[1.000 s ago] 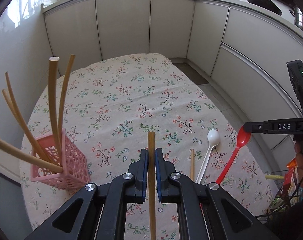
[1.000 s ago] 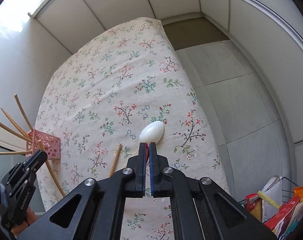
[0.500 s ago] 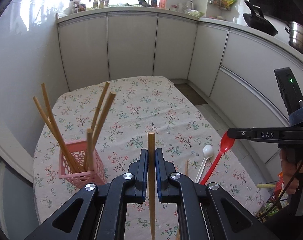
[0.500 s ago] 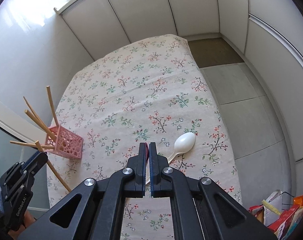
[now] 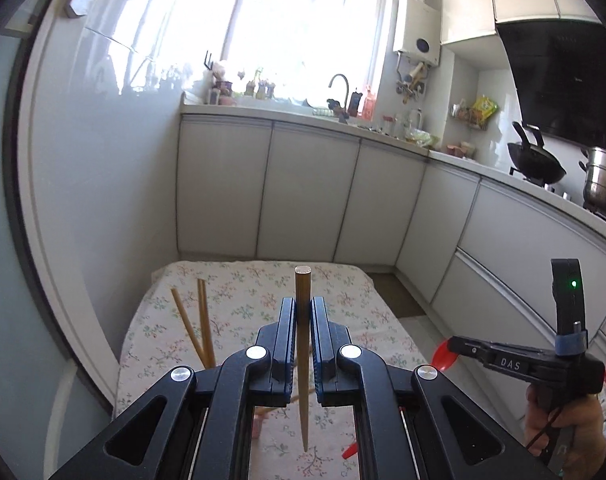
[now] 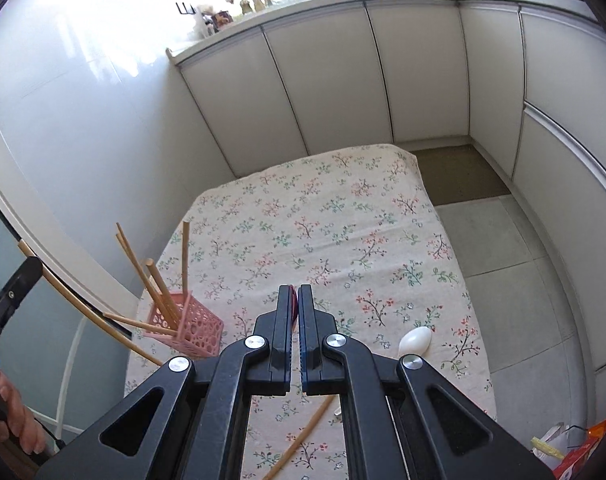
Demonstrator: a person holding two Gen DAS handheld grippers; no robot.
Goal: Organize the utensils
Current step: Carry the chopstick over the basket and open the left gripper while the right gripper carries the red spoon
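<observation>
Grippers have risen above the table, jaws still pinching chopstick and, seemingly, red spoon.

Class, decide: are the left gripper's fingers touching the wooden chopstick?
Touching. The left wrist view shows both fingers of the left gripper clamped against the wooden chopstick.

Black left gripper frame, blue-edged fingers, silver screws, "DAS" on right gripper.
</observation>
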